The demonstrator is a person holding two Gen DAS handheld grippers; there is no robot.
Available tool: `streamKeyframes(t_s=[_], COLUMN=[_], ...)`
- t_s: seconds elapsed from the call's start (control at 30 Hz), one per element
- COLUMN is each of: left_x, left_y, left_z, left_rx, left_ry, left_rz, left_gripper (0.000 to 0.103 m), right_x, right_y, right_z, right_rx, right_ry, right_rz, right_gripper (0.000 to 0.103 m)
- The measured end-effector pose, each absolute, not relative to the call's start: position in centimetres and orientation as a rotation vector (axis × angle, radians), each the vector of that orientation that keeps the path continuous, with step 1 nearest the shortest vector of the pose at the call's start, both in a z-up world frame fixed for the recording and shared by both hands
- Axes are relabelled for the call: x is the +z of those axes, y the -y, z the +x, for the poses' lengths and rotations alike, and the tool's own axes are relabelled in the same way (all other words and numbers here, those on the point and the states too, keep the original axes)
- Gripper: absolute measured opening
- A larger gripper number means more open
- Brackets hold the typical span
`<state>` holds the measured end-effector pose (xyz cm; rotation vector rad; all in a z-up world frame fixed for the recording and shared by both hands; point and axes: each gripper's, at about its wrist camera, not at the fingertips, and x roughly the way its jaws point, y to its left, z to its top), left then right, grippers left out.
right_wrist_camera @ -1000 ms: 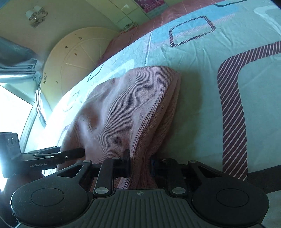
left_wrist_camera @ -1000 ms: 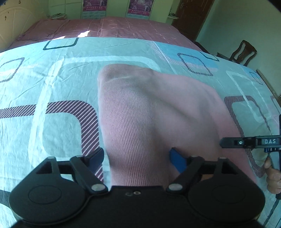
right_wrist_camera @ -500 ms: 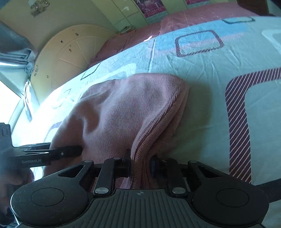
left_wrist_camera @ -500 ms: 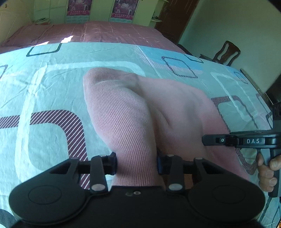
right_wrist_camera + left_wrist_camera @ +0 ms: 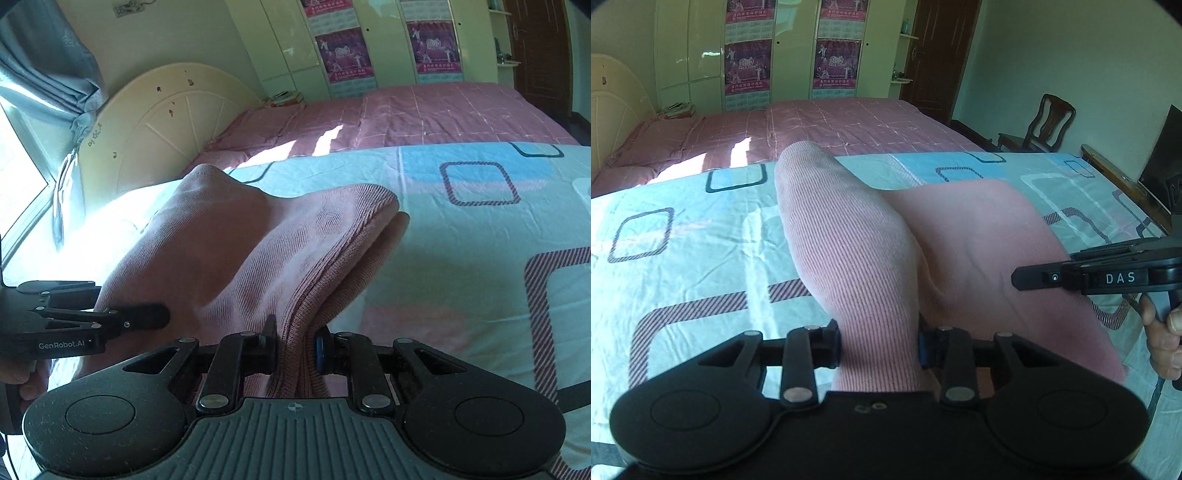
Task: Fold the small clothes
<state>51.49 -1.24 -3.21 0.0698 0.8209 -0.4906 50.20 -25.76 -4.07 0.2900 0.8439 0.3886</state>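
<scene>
A pink ribbed-knit garment (image 5: 857,258), already doubled over itself, rises off a pale blue bedsheet printed with striped rounded squares (image 5: 683,258), its near hem pinched at two points and its far fold standing up in a soft ridge. The left gripper (image 5: 879,347) has narrowed its jaws over the last second and now clamps a thick bunch of the knit between its pads; the right gripper (image 5: 295,349) has likewise been closing and grips the stacked layered edge, the ribbed hems showing side by side between its fingers. In each wrist view the other tool appears at the margin, held in a person's hand (image 5: 1167,332). The step in hand looks like the lift that begins a fold: both corners of the near edge are taken and raised, the rest of the cloth still trailing on the sheet. The next move likely calls for carrying both corners forward together, level and evenly spaced, so the near edge lands square on the far one without twisting. The garment's long axis runs away from the cameras toward a second bed with a dusty-rose checked cover (image 5: 831,125) and pale green wardrobe doors (image 5: 694,55) beyond.
</scene>
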Motion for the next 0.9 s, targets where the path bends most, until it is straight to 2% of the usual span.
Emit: streamKeyframes(t_s=[0.37,0.6,0.63,0.7,0.73,0.77,0.9], left_x=[-3.6,-6.6,-7.3,-9.3,-10.3,-10.9,-11.4], left_y=[-9.2,-14.9,-15.5,-17.1,-17.9,-18.4,-19.0], left_z=[49.9,49.9,50.2,50.6,50.7,50.5,49.7], left_rx=[-0.417,-0.429,-0.44,-0.451,-0.448,-0.442,-0.461], left_ry=[-0.843,-0.918,-0.937,-0.96,-0.95,-0.938,-0.881], left_rz=[0.025,-0.064,-0.09,-0.178,-0.221,-0.253,-0.281], left_gripper=[0.034,0.036,0.039,0.05,0.061,0.066,0.067], right_x=[-4.6,-7.5,-8.5,-10.6,-11.6,-12.4,-12.7], right_y=[15.0,10.6,10.4,10.9,11.4,11.9,12.7], right_z=[51.4,51.8,52.0,52.5,52.5,52.6,52.7], right_rx=[0.491,0.513,0.491,0.447,0.437,0.431,0.431], right_ry=[-0.857,-0.919,-0.942,-0.994,-1.014,-1.027,-1.02], right_rz=[0.26,0.284,0.292,0.332,0.367,0.413,0.445], right_gripper=[0.018,0.018,0.018,0.018,0.018,0.018,0.018])
